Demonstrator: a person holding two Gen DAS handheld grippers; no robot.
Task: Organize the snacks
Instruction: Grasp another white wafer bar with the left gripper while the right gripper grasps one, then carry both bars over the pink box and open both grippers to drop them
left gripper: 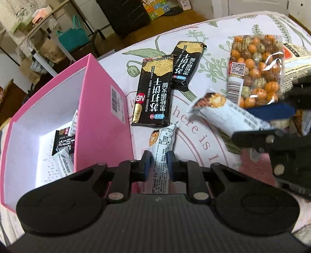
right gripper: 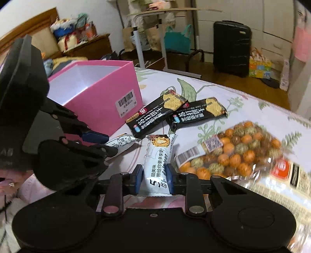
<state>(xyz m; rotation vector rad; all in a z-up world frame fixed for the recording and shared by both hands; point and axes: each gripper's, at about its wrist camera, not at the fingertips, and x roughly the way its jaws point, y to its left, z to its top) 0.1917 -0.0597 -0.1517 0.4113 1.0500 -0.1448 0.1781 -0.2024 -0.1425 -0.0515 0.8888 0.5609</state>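
The left gripper point(left gripper: 158, 165) pinches one white snack packet point(left gripper: 162, 155) mid-length at six o'clock, just right of the pink box point(left gripper: 105, 124). The right gripper point(right gripper: 154, 179) pinches another white packet point(right gripper: 157, 165) at six o'clock. Both look light, soft and crinkly (probably slippery film), so mid-body holds suit them.

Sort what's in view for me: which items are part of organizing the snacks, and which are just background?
Job:
- pink box
- white snack packs, one held by each hand-held gripper
- two black cracker packs
- bag of coated nuts

Background:
- black suitcase
- teal bag
- white side table
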